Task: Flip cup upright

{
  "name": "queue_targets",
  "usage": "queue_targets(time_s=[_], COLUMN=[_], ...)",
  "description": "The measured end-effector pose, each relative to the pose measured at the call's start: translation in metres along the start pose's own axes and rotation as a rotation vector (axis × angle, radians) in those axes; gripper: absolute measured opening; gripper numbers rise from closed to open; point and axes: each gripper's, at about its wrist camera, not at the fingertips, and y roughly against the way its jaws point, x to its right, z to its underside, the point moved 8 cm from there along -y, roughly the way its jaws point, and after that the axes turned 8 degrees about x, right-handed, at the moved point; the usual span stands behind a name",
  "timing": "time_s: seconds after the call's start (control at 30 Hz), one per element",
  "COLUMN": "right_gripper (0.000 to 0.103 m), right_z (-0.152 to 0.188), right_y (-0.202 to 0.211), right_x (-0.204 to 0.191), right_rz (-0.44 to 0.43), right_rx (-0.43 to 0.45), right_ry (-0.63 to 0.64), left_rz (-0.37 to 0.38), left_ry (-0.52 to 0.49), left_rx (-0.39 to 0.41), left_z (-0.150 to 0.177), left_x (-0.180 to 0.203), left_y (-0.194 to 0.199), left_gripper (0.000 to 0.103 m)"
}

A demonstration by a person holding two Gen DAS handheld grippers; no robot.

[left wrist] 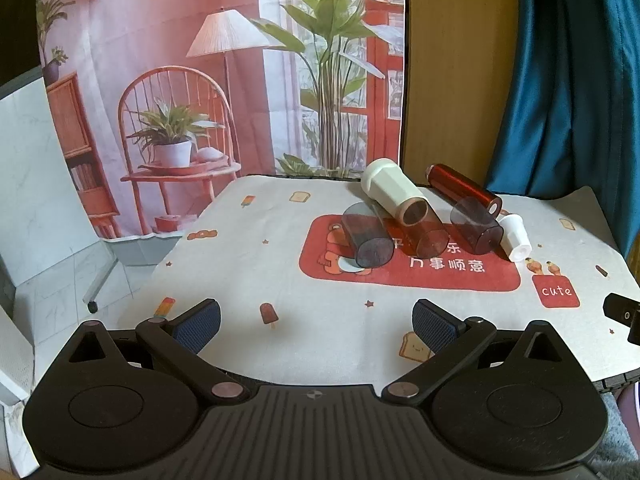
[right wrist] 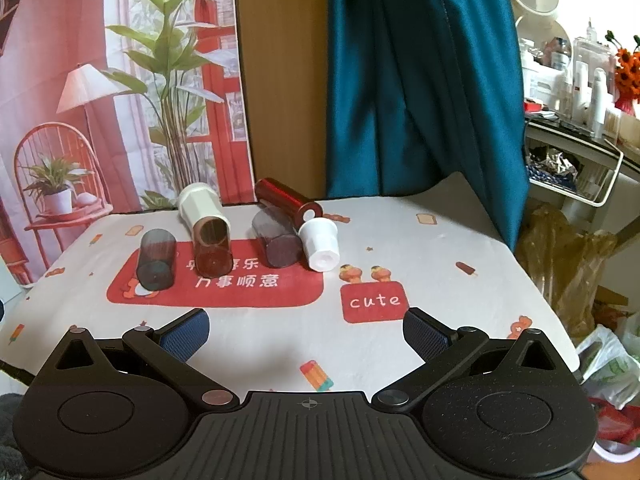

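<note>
Several cups lie on their sides on the table cloth (left wrist: pixel 304 332): a smoky grey cup (left wrist: pixel 366 238) (right wrist: pixel 157 258), an amber cup (left wrist: pixel 424 234) (right wrist: pixel 212 248) with a cream cup (left wrist: pixel 390 188) (right wrist: pixel 200 206) behind it, a dark purple cup (left wrist: pixel 476 226) (right wrist: pixel 278 240), a small white cup (left wrist: pixel 516 238) (right wrist: pixel 320 246) and a shiny red cylinder (left wrist: pixel 464 188) (right wrist: pixel 288 198). My left gripper (left wrist: pixel 316 326) is open and empty, near the front edge, short of the cups. My right gripper (right wrist: pixel 306 330) is open and empty, also short of them.
A printed backdrop (left wrist: pixel 224 72) hangs behind the table, with a teal curtain (right wrist: pixel 420 80) to the right. A cluttered shelf (right wrist: pixel 576 120) and plastic bags (right wrist: pixel 568 256) stand off the table's right side. The right gripper's tip (left wrist: pixel 624 314) shows at the left view's right edge.
</note>
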Motion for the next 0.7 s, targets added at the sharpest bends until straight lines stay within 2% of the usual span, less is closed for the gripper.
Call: queue_targets(time_s=[0.7], right_gripper=[0.103], right_z=[0.0018], right_y=[-0.0013], right_x=[-0.0004], right_rz=[-0.011], right_rx=[-0.013], right_ry=[-0.01], left_rz=[0.009], left_ry=[0.021], left_rx=[-0.02], left_z=[0.0046], left_x=[0.0034], left_y=[-0.0057], left_gripper=[0.103])
